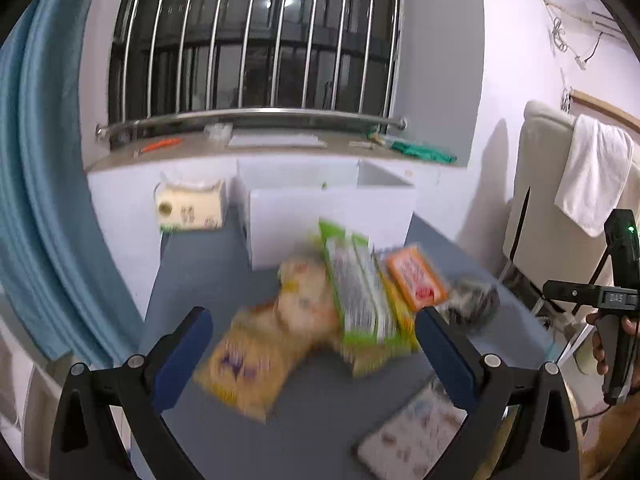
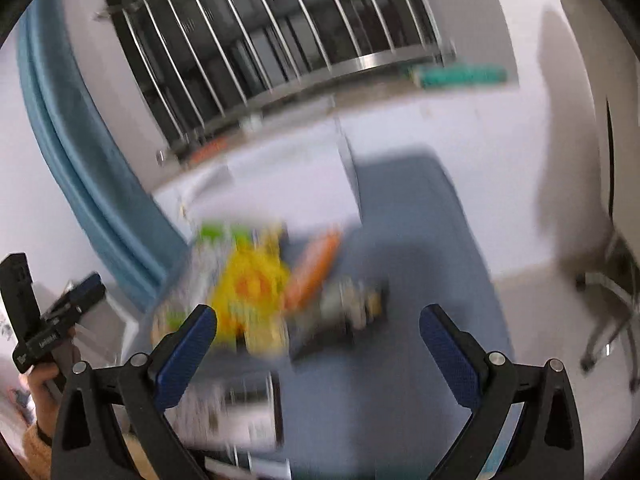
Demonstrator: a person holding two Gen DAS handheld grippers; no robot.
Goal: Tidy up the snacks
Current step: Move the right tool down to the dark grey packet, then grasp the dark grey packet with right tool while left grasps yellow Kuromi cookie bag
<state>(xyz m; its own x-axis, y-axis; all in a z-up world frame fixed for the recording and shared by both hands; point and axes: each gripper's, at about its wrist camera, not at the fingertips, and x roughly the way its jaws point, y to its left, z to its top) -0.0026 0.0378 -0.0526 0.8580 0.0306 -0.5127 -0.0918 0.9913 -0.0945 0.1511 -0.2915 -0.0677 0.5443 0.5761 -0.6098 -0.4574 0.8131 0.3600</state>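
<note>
A pile of snack packets lies on the blue-grey table [image 1: 208,280]: a yellow packet [image 1: 244,364], a green and white packet [image 1: 356,292], an orange packet [image 1: 416,276], a dark grey packet [image 1: 472,304] and a white flat packet [image 1: 416,428] at the front. A white open box [image 1: 320,208] stands behind the pile. My left gripper [image 1: 314,340] is open and empty above the pile's near side. In the blurred right wrist view my right gripper [image 2: 318,340] is open and empty, with the yellow packet [image 2: 252,284], orange packet [image 2: 316,268] and dark packet [image 2: 352,304] ahead of it.
A tissue box [image 1: 190,208] sits at the table's back left by the white box. A windowsill [image 1: 280,148] with small items runs behind, with a blue curtain [image 1: 36,200] at left. A chair with a white towel [image 1: 592,172] stands at right.
</note>
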